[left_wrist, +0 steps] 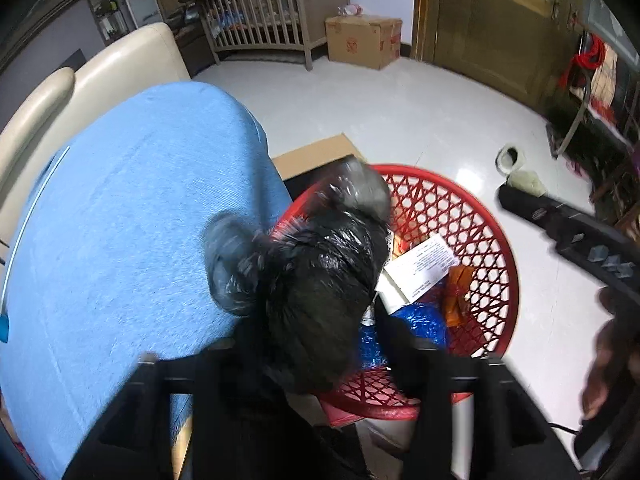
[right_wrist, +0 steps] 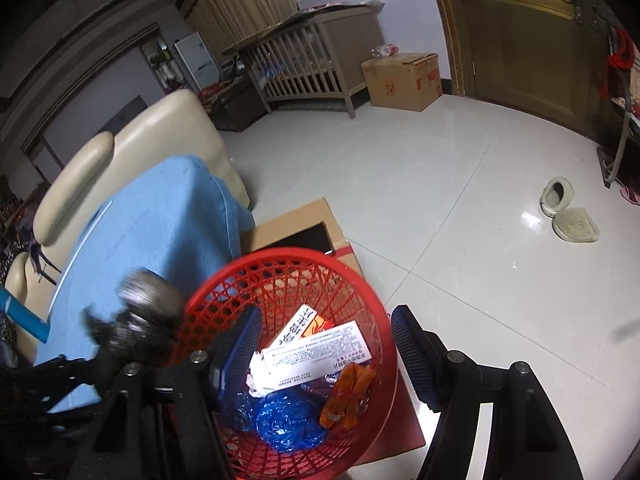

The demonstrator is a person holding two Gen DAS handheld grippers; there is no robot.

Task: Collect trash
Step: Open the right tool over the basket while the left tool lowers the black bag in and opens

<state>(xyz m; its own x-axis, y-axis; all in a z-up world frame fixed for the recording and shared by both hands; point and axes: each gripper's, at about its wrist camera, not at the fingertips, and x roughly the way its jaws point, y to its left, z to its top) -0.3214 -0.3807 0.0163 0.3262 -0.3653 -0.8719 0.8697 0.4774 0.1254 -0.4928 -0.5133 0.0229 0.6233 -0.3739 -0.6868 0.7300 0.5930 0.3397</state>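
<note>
A black plastic trash bag (left_wrist: 320, 280), blurred, hangs over the near rim of the red mesh basket (left_wrist: 492, 248). It sits between the fingers of my left gripper (left_wrist: 316, 332), which stand wide apart without pressing on it. The basket (right_wrist: 352, 280) holds white printed papers (right_wrist: 320, 348), an orange wrapper (right_wrist: 348, 392) and a crumpled blue bag (right_wrist: 288, 420). My right gripper (right_wrist: 326, 344) is open and empty, one blue pad over the basket and the other outside its rim. From the right wrist, the black bag (right_wrist: 136, 320) shows at the basket's left edge.
The basket rests on a flat cardboard box (right_wrist: 296, 224). A cream sofa under a blue cloth (left_wrist: 120, 208) is at the left. Two pale slippers (right_wrist: 568, 212) lie on the white tile floor. A cot (right_wrist: 304, 64), a cardboard carton (right_wrist: 404, 80) and a wooden door (right_wrist: 528, 40) stand far back.
</note>
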